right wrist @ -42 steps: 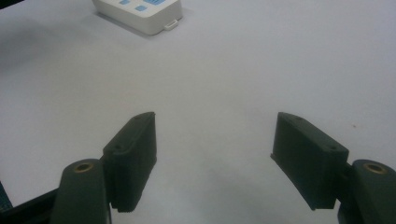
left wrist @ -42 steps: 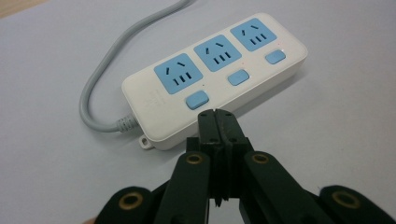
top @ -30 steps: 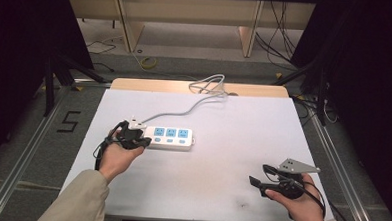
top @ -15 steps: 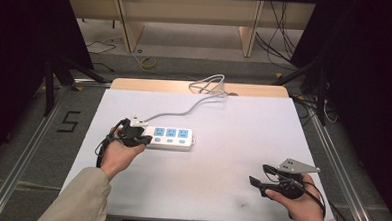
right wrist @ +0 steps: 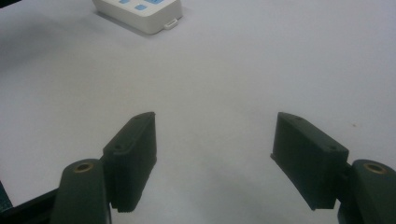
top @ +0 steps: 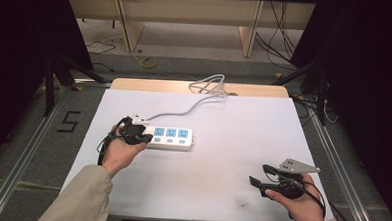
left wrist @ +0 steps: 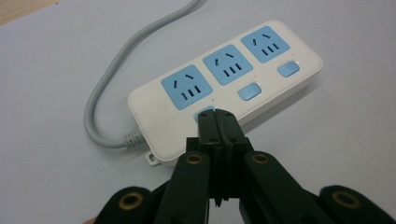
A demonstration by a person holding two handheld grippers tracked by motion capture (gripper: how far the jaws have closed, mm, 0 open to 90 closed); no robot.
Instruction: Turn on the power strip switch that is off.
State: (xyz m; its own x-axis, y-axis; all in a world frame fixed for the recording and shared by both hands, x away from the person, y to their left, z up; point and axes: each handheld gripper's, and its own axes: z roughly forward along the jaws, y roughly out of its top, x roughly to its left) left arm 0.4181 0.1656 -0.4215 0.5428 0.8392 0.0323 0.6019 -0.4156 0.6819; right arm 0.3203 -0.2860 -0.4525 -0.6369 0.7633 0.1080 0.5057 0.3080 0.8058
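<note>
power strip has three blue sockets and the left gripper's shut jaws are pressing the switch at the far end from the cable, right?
Not quite. The left gripper has shut jaws on the power strip, but its tips sit at the blue switch nearest the grey cable, not the far one. The left gripper view shows this. Three blue sockets is correct.

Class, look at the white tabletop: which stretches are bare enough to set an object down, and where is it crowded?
Bare: the middle between power strip and right gripper, and the far right stretch of table. Crowded: the left, where the shut left gripper meets the strip, and the far edge with the coiled cord.
</note>
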